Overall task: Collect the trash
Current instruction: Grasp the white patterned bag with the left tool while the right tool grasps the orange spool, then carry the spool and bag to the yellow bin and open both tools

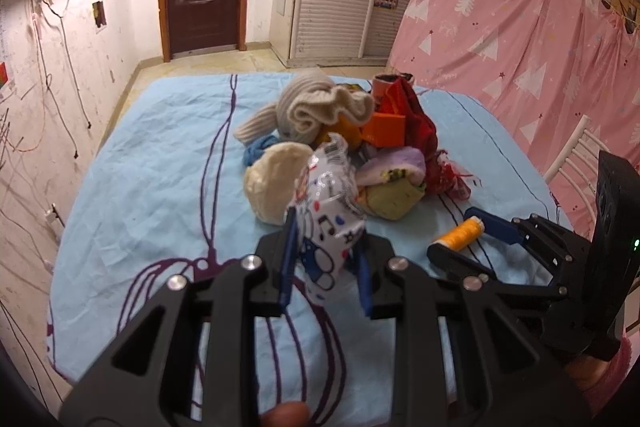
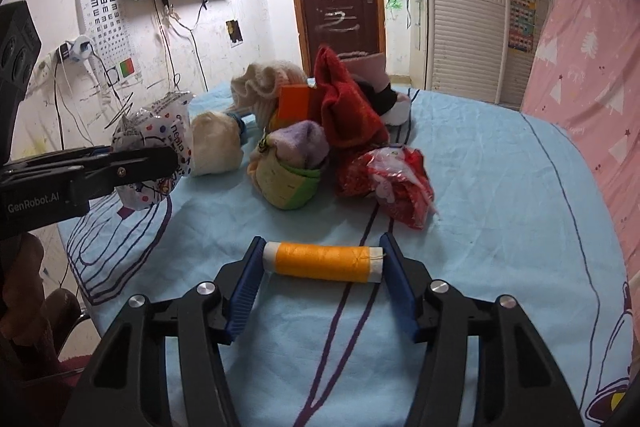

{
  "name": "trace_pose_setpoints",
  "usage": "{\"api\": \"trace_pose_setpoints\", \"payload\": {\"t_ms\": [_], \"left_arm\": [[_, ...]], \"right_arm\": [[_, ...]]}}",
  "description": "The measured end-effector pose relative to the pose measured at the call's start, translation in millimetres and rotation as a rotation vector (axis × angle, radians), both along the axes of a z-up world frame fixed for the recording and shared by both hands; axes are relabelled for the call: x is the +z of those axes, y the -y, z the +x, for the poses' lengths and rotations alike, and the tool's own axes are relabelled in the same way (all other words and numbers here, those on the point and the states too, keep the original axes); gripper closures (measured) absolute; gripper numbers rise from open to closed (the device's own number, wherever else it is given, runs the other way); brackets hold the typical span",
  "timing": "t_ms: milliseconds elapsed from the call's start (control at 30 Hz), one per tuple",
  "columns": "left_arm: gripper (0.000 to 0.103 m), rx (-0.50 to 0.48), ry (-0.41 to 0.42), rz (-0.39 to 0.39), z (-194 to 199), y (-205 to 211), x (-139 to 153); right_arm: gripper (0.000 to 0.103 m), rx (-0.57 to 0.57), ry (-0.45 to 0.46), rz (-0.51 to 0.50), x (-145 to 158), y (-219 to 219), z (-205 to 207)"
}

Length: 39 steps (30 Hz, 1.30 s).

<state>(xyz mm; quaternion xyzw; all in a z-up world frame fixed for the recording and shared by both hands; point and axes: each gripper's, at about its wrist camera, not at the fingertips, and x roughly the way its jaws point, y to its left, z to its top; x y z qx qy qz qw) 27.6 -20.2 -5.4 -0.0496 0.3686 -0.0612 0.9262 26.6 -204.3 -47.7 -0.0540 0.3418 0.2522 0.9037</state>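
While the left gripper (image 1: 325,267) is clamped on a crumpled printed wrapper (image 1: 328,211) and holds it clear of the bed (image 1: 140,167), the right gripper (image 2: 320,267) sits low near the bed's front edge with a spool of orange thread (image 2: 322,261) lying crosswise between its blue pads (image 2: 242,291). Those pads stand about half open and touch or nearly touch the spool's white ends; whether they press firmly cannot be told.

Because the spool is round and gripped end to end, it may roll or pivot out if the squeeze is weak or off-centre, and it could then run across the sheet toward the edge. A pad dragging on the loose cloth might also catch a fold along with it. The wrapper is light and slick, pinched only at its lower part, so a jolt could let it slip. Behind both, toward the bed's middle, a heap of clothes (image 2: 344,107) with a red plastic bag (image 2: 394,183) at its front lies close enough to be snagged by a careless reach.
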Motion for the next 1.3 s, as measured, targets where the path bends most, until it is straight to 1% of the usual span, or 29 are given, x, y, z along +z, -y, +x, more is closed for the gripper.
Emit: {"api": "trace_pose_setpoints", "payload": {"t_ms": [300, 533, 633, 800, 933, 1167, 1300], "left_arm": [[0.079, -0.038, 0.056, 0.04, -3.9, 18.4, 21.3], [0.079, -0.1, 0.071, 0.052, 5.5, 44.8, 38.1], [0.079, -0.13, 0.073, 0.053, 10.9, 59.0, 43.0], [0.079, -0.217, 0.076, 0.064, 23.0, 99.7, 53.7], [0.079, -0.287, 0.103, 0.084, 28.3, 137.1, 63.8], [0.079, -0.383, 0.117, 0.118, 32.9, 197.4, 70.3], [0.079, -0.436, 0.107, 0.139, 37.7, 230.8, 69.3]], "right_arm": [[0.051, -0.046, 0.059, 0.046, 25.7, 29.8, 0.6], [0.051, -0.122, 0.146, 0.055, 53.4, 71.3, 1.0], [0.051, -0.162, 0.167, 0.059, 59.6, 92.5, 3.3], [0.051, -0.239, 0.208, 0.048, 68.9, 130.3, 2.8], [0.051, -0.319, 0.238, 0.045, 76.5, 170.9, 1.4], [0.051, -0.424, 0.259, 0.063, 75.1, 230.0, -3.8], [0.051, -0.476, 0.268, 0.069, 70.5, 258.8, -7.1]]}}
